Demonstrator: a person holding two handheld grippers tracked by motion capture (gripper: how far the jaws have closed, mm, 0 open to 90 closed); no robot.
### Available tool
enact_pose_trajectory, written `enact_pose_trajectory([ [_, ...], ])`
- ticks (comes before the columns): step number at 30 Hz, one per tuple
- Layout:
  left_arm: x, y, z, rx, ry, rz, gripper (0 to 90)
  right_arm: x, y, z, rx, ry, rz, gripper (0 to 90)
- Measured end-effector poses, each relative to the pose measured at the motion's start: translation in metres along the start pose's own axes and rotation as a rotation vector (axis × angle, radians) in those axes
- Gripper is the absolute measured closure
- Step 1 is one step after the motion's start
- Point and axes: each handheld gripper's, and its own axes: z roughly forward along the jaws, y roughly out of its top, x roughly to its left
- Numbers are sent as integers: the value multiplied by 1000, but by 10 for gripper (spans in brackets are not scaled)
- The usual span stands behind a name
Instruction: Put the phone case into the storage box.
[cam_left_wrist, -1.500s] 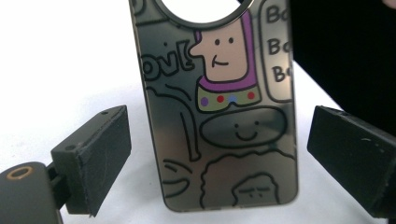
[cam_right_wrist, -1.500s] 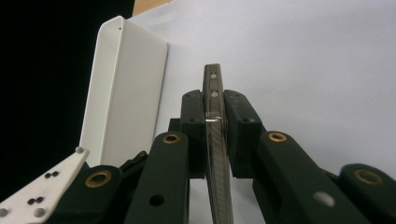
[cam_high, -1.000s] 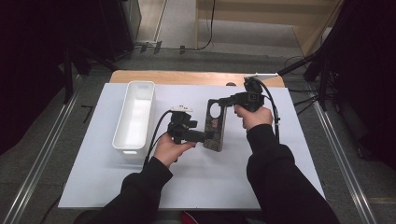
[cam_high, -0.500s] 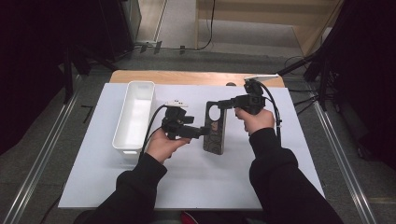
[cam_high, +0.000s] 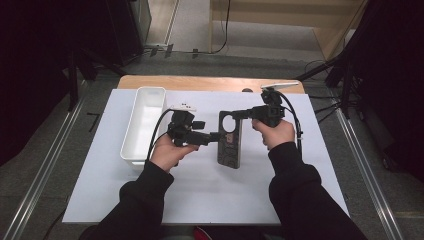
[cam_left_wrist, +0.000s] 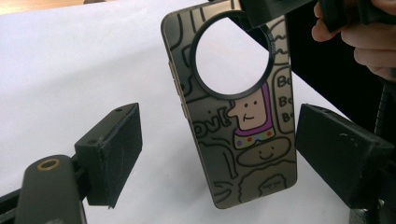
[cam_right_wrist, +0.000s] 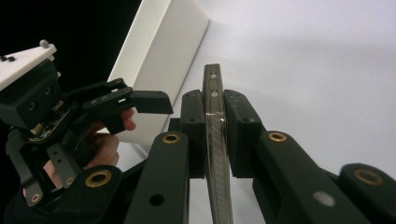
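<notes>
A phone case (cam_high: 230, 140) with cartoon drawings and a round camera hole hangs above the white sheet. My right gripper (cam_high: 236, 116) is shut on its top edge; in the right gripper view both pads (cam_right_wrist: 194, 119) clamp the thin case (cam_right_wrist: 215, 140) edge-on. My left gripper (cam_high: 216, 136) points at the case's left side. Its jaws have just been closing a little. In the left gripper view the case (cam_left_wrist: 238, 126) stands between and beyond the two pads (cam_left_wrist: 114, 149), with a gap on each side. The left gripper (cam_right_wrist: 140, 100) is apart from the case.
An empty white tray (cam_high: 131, 150) stands on the left of the white sheet (cam_high: 210, 200), close behind my left hand; its wall (cam_right_wrist: 159, 51) rises beyond the left gripper. A wooden table edge (cam_high: 200, 82) runs along the back. Dark floor and metal rails flank the table.
My left gripper has lifted slightly beside the case and its jaws have narrowed a little. The right gripper and the case have stayed where they were.
</notes>
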Motion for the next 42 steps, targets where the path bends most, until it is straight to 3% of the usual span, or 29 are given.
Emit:
enact_pose_trajectory([
  [9,3,2,-2,-12,-15,-10,169,6,-9,-1,-9,26,-38,775],
  [31,11,6,0,1,23,-1,217,11,-22,3,-42,64,-82,775],
  [42,15,6,3,3,20,-22,274,14,-26,7,-55,84,-97,775],
])
